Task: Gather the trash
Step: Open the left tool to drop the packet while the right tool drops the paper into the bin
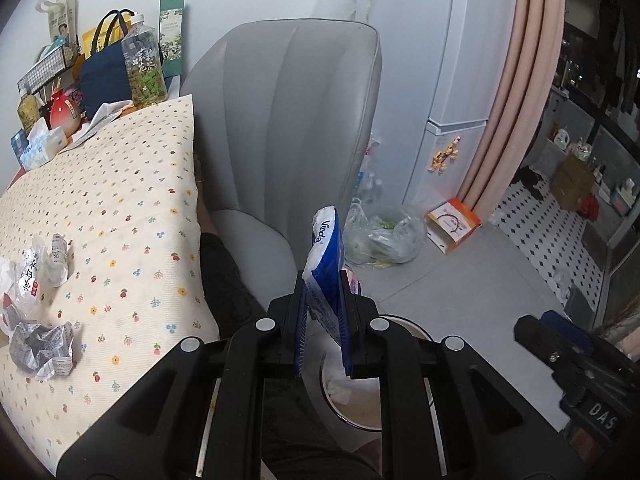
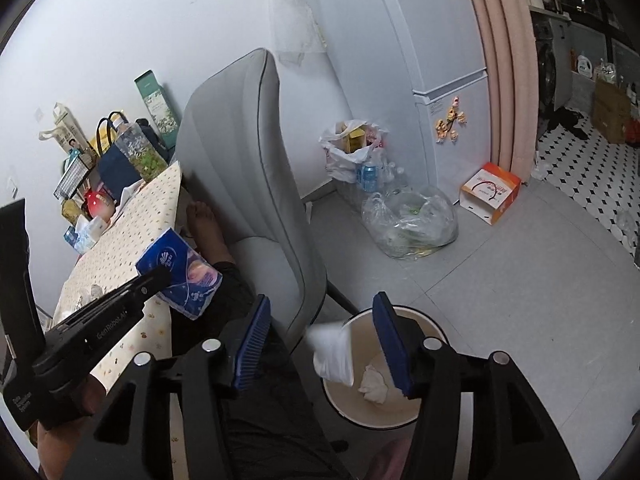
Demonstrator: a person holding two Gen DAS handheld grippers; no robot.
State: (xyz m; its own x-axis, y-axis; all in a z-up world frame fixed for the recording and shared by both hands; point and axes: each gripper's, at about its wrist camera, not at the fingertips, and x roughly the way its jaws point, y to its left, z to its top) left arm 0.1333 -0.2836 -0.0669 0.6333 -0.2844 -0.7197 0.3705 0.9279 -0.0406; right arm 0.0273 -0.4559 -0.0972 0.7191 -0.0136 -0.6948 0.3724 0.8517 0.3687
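The left tongs [image 1: 323,316], at lower centre of the left wrist view, are clamped on a blue tissue pack [image 1: 325,276], which stands upright between the pads above a white bin [image 2: 400,416]. In the right wrist view the right tongs [image 2: 326,346] stand apart, gripping nothing; a blurred white tissue [image 2: 332,354] hangs in the gap over the bin's rim, apparently dropping. 1 crumpled tissue already lies inside. The pack looks light, soft and squashy with a slick film wrap, so a grip across its flat sides suits it. More crumpled wrappers [image 1: 42,346] lie on the floral tabletop [image 1: 128,216] at lower left. Much of the bin is hidden behind the tongs in both views.
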